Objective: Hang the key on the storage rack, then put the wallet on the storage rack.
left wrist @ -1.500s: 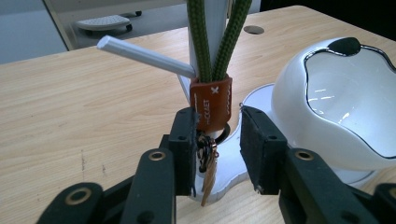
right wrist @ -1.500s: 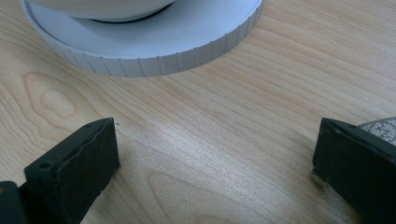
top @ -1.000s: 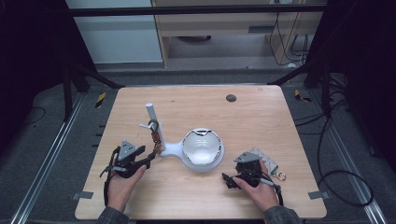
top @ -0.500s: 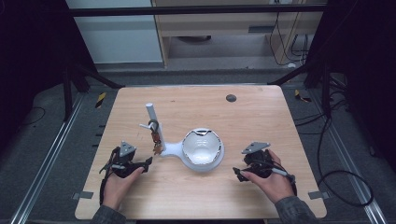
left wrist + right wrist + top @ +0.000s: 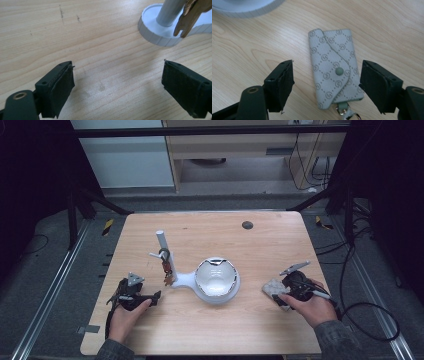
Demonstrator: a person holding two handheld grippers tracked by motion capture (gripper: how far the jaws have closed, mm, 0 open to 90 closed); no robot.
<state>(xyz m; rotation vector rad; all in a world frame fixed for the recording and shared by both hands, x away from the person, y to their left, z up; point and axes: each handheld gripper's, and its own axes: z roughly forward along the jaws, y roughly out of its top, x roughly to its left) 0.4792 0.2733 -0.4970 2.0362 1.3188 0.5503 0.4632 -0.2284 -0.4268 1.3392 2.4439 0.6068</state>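
1. We hold our right claw [image 5: 280,292] over the right part of the table [image 5: 260,245]. Its jaws have just been closing, with the key pouch [image 5: 335,67] between them.
2. In the right gripper view the pouch lies flat on the wood, flap snapped shut with a round stud, its metal ring toward the camera. The right-hand jaw stands just beside the pouch edge and the left-hand one stands off with bare wood between, so the pads are not yet pressing on it.
3. From the high view the key pouch [image 5: 274,289] sits right of the white bowl-shaped stand [image 5: 216,279], near but apart from it.
4. Our left claw [image 5: 150,297] rests low at the left front of the table. Its jaws have just been opening and stand wide apart with bare wood between them.
5. Ahead of it rises the stand's post [image 5: 172,11] from a round white base [image 5: 152,25], and brass keys [image 5: 188,16] hang beside the post.
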